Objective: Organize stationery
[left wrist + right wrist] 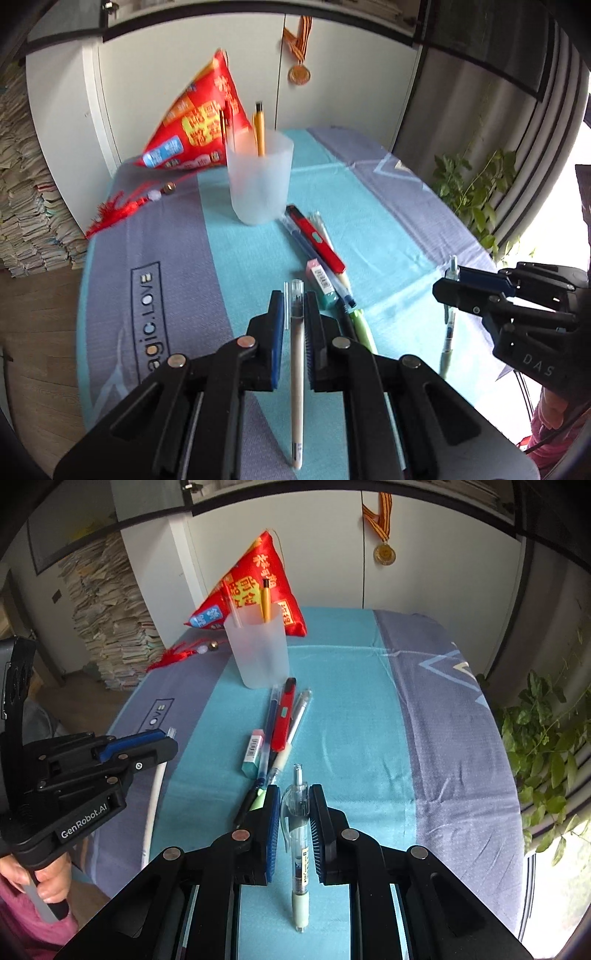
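The bench point(388, 206) under its blue-grey cloth carried a frosted cup point(258, 177) with a yellow pen point(259, 129) inside. Behind the cup leaned a red pouch point(199, 125). In front of the cup lay a red pen point(317, 240), other pens and an eraser point(320, 281), nearer than both grippers. The left hand-held gripper point(294, 314) clamped a white pen point(296, 369); the right hand-held gripper point(293, 808) clamped a clear pen point(299, 845).
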The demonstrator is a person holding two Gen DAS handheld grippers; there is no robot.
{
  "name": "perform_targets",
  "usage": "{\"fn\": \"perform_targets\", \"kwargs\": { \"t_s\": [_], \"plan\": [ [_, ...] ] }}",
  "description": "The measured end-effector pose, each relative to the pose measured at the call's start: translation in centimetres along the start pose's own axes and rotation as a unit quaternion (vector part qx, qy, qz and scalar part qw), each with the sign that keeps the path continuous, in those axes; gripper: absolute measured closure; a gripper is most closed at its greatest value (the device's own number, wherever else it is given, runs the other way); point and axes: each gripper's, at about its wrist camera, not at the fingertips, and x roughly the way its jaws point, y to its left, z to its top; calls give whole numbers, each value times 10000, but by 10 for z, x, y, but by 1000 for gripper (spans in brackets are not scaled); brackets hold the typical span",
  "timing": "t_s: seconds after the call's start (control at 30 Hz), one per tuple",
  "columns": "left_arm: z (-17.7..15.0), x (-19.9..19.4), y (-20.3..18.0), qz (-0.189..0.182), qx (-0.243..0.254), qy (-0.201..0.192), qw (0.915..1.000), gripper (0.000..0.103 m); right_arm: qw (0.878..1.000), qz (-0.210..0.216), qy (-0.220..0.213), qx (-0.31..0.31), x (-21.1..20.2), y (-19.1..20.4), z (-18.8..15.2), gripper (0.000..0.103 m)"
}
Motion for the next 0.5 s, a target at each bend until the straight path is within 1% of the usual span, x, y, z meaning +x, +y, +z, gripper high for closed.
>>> {"fn": "perform_targets", "kwargs": {
  "t_s": [0.27,0.5],
  "plan": [
    [11,-43,-12,76,178,-605,9980,95,9983,18,-557,-190,-38,15,3,86],
    [35,-57,-7,232,125,-832,9962,97,9964,-16,-826,-170,-55,18,19,86]
  ]
}}
